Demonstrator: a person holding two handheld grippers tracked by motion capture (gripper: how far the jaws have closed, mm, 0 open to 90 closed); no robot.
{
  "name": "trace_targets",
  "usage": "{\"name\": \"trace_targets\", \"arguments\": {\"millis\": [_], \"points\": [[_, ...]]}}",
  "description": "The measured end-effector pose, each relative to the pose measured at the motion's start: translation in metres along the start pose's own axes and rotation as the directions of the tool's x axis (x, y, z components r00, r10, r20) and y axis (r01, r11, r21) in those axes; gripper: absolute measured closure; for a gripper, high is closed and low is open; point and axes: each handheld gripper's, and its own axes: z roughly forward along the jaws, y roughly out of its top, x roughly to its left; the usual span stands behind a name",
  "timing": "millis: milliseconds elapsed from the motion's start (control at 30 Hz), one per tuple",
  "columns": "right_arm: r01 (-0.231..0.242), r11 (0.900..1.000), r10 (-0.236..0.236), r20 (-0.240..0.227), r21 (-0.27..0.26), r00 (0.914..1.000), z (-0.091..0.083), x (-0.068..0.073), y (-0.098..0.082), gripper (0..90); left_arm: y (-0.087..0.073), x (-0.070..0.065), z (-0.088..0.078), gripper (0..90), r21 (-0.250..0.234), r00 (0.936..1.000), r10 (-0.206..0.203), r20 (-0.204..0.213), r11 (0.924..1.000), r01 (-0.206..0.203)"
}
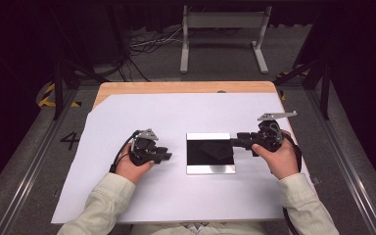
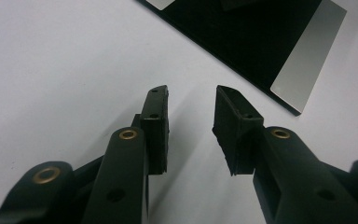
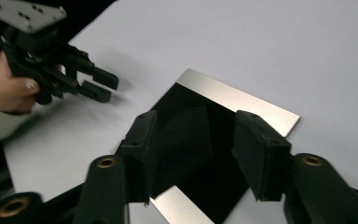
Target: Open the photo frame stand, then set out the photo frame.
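Right gripper [image 1: 235, 142] jaws apart over black cloth [image 1: 214, 151] on tray [image 1: 210, 169], nothing clamped. Left gripper [image 1: 166, 156] open, empty, beside tray.

The high view looks forward and down from above the person's side of the surface [image 1: 127, 196], far enough back to take in the whole white sheet, both forearms and the dark floor beyond. The left gripper view sits low and very close, looking along its own fingers [image 2: 154, 126] across the white sheet toward a corner of the black tray [image 2: 261, 42]. The right gripper view looks down along its own fingers [image 3: 260, 154] from close above that same tray, with the left gripper [image 3: 95, 84] farther off. All three views share the tray.
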Motion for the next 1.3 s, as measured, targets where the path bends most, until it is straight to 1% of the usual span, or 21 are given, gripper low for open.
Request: {"name": "trace_targets", "arguments": {"millis": [67, 133, 167, 200, 267, 300, 333, 367, 500, 533, 633, 833, 867, 967, 1000, 1033, 1067, 1100, 1133, 1200, 1300], "points": [[-0.030, 1.000, 0.030, -0.012, -0.003, 0.9995, 0.002, -0.001, 0.000, 46.7, 0.000, 0.000, 0.000, 65.8, 0.001, 1.0000, 0.001, -0.001, 1.0000, -0.001], [-0.050, 0.999, 0.050, -0.011, 0.004, 0.9987, 0.004, -0.001, 0.000, 47.0, 0.000, 0.000, 0.000, 65.8, 0.000, 1.0000, -0.002, 0.000, 1.0000, 0.002], [-0.050, 0.999, 0.050, -0.011, 0.004, 0.9987, 0.004, -0.001, 0.000, 47.0, 0.000, 0.000, 0.000, 65.8, 0.000, 1.0000, -0.002, 0.000, 1.0000, 0.002], [-0.069, 0.998, 0.069, -0.018, 0.013, 0.9974, 0.006, -0.002, -0.001, 47.0, 0.000, 0.000, 0.000, 65.8, -0.001, 1.0000, 0.001, -0.001, 1.0000, -0.001], [-0.074, 0.997, 0.074, -0.021, 0.014, 0.9970, 0.007, -0.002, -0.001, 46.9, 0.000, 0.000, 0.000, 65.7, 0.001, 1.0000, 0.005, -0.001, 1.0000, -0.005], [-0.088, 0.996, 0.088, -0.028, 0.015, 0.9957, 0.008, -0.002, -0.001, 46.4, 0.000, 0.001, 0.000, 65.7, 0.001, 1.0000, 0.004, -0.001, 1.0000, -0.004], [-0.127, 0.992, 0.128, -0.046, 0.018, 0.9907, 0.011, -0.003, -0.003, 46.0, 0.000, 0.001, 0.000, 65.6, 0.001, 1.0000, 0.000, -0.001, 1.0000, 0.000], [-0.137, 0.990, 0.138, -0.051, 0.020, 0.9891, 0.012, -0.004, -0.003, 46.0, 0.000, 0.001, 0.000, 65.7, 0.001, 1.0000, 0.002, -0.001, 1.0000, -0.002], [-0.138, 0.990, 0.139, -0.041, 0.032, 0.9894, 0.016, -0.005, -0.005, 45.4, 0.000, 0.000, 0.000, 65.6, -0.001, 1.0000, 0.003, -0.002, 1.0000, -0.003], [-0.141, 0.989, 0.143, -0.040, 0.045, 0.9889, 0.018, -0.005, -0.005, 44.6, 0.000, 0.000, 0.000, 65.6, -0.001, 1.0000, -0.001, -0.002, 1.0000, 0.001], [-0.146, 0.988, 0.148, -0.040, 0.053, 0.9881, 0.020, -0.005, -0.006, 43.7, -0.001, 0.000, -0.001, 65.6, -0.001, 1.0000, -0.008, -0.002, 1.0000, 0.008], [-0.171, 0.982, 0.175, -0.050, 0.076, 0.9834, 0.028, -0.006, -0.009, 41.5, -0.002, 0.000, -0.001, 65.6, -0.001, 1.0000, -0.006, -0.005, 1.0000, 0.006], [-0.182, 0.980, 0.186, -0.051, 0.082, 0.9811, 0.028, -0.006, -0.009, 41.5, -0.002, 0.001, -0.001, 65.6, 0.002, 1.0000, -0.001, -0.007, 1.0000, 0.001], [-0.205, 0.974, 0.211, -0.058, 0.097, 0.9758, 0.031, -0.006, -0.010, 41.2, -0.003, 0.001, -0.002, 65.5, 0.000, 1.0000, -0.006, -0.007, 1.0000, 0.006], [-0.218, 0.970, 0.225, -0.062, 0.105, 0.9724, 0.032, -0.007, -0.011, 41.2, -0.003, 0.001, -0.002, 65.5, 0.000, 0.9999, -0.010, -0.009, 0.9999, 0.010], [-0.232, 0.967, 0.240, -0.066, 0.108, 0.9685, 0.033, -0.007, -0.011, 41.2, -0.003, 0.001, -0.003, 65.5, 0.002, 0.9999, -0.003, -0.010, 1.0000, 0.004], [-0.238, 0.965, 0.247, -0.068, 0.111, 0.9667, 0.034, -0.007, -0.011, 41.2, -0.004, 0.000, -0.003, 65.5, -0.001, 0.9998, -0.018, -0.010, 0.9998, 0.018], [-0.249, 0.961, 0.258, -0.068, 0.116, 0.9637, 0.035, -0.007, -0.011, 41.1, -0.005, 0.001, -0.003, 65.5, -0.004, 0.9997, -0.020, -0.009, 0.9998, 0.020], [-0.253, 0.960, 0.262, -0.071, 0.119, 0.9624, 0.035, -0.007, -0.011, 41.0, -0.005, 0.001, -0.004, 65.5, -0.002, 0.9998, -0.013, -0.013, 0.9999, 0.013], [-0.258, 0.958, 0.269, -0.071, 0.127, 0.9606, 0.038, -0.007, -0.011, 40.5, -0.006, 0.001, -0.005, 65.5, -0.003, 0.9997, -0.020, -0.014, 0.9998, 0.020], [-0.267, 0.954, 0.279, -0.072, 0.137, 0.9577, 0.041, -0.007, -0.012, 40.4, -0.007, 0.002, -0.006, 65.5, -0.003, 0.9997, -0.017, -0.017, 0.9999, 0.017]]}}
